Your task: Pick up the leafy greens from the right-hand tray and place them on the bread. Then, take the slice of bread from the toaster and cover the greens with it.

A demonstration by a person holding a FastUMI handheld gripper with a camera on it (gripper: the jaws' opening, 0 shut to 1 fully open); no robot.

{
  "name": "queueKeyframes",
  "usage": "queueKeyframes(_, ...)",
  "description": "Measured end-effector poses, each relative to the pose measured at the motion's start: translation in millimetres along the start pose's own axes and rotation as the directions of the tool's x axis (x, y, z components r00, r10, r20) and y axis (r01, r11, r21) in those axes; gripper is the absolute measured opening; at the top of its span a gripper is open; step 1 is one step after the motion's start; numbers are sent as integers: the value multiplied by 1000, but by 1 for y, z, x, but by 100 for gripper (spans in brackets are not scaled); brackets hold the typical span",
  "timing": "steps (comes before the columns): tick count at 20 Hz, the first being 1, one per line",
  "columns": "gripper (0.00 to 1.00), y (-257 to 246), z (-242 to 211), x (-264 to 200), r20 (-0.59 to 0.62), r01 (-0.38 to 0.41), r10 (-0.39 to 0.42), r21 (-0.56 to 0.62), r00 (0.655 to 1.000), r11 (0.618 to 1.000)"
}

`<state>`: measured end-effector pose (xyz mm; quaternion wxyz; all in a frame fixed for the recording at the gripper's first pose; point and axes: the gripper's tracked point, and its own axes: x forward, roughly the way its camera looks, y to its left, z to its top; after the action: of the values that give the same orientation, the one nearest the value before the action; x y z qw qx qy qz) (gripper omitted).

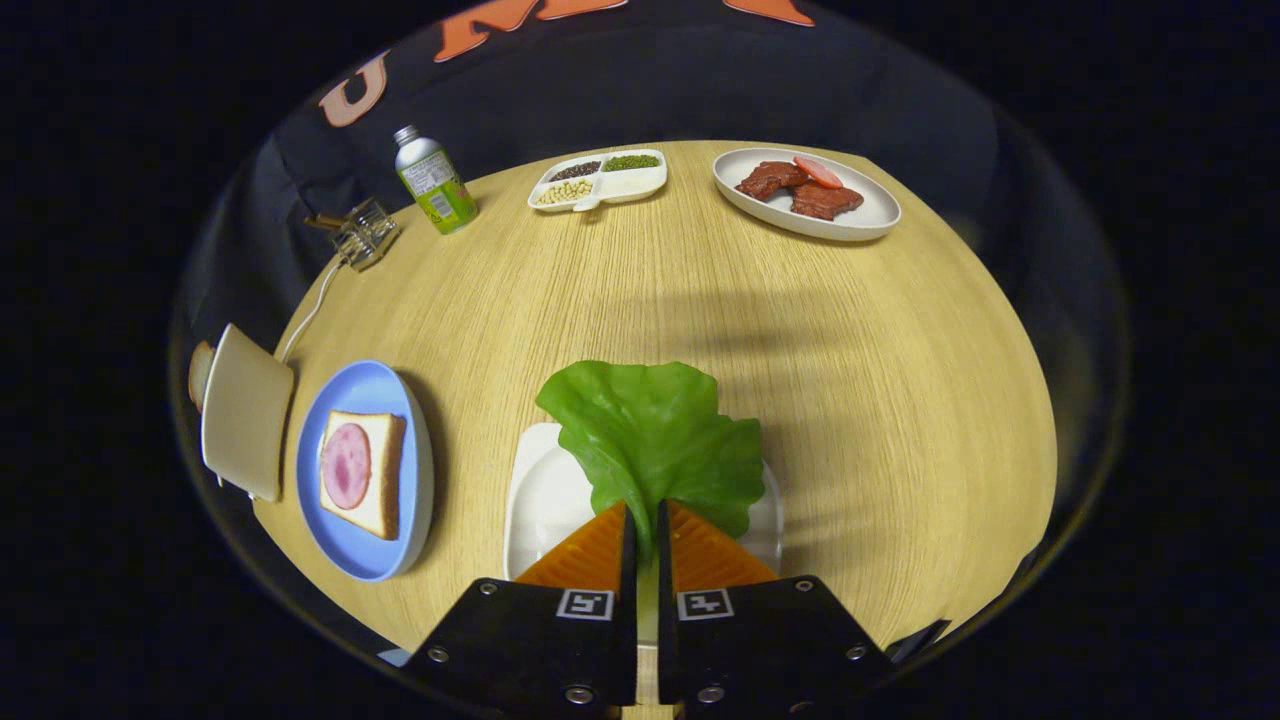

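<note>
a: item one, gripper (646, 520): orange fingers (590, 555) drawn nearly together, pinching the stem end of the leafy greens (655, 440). leaf fans ahead of the tips, over the white tray (535, 500).

b: destination?

a: bread (362, 472) with a pink round slice on it, on the blue plate (345, 540), just left of the tray. toaster (243, 410) beyond the plate, a slice (200, 372) showing in it.

b: handling?

a: i'd judge: keep the pinch firm, carry leftward level, lower flat over the bread before releasing.
</note>
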<state>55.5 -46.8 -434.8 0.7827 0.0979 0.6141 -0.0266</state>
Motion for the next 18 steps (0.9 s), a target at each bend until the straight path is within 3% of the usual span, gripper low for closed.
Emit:
queueKeyframes(8,7,34,20,-40,102,-86,89,-27,991,996)
queueKeyframes(18,7,112,30,-73,159,-169,194,-161,968,972)
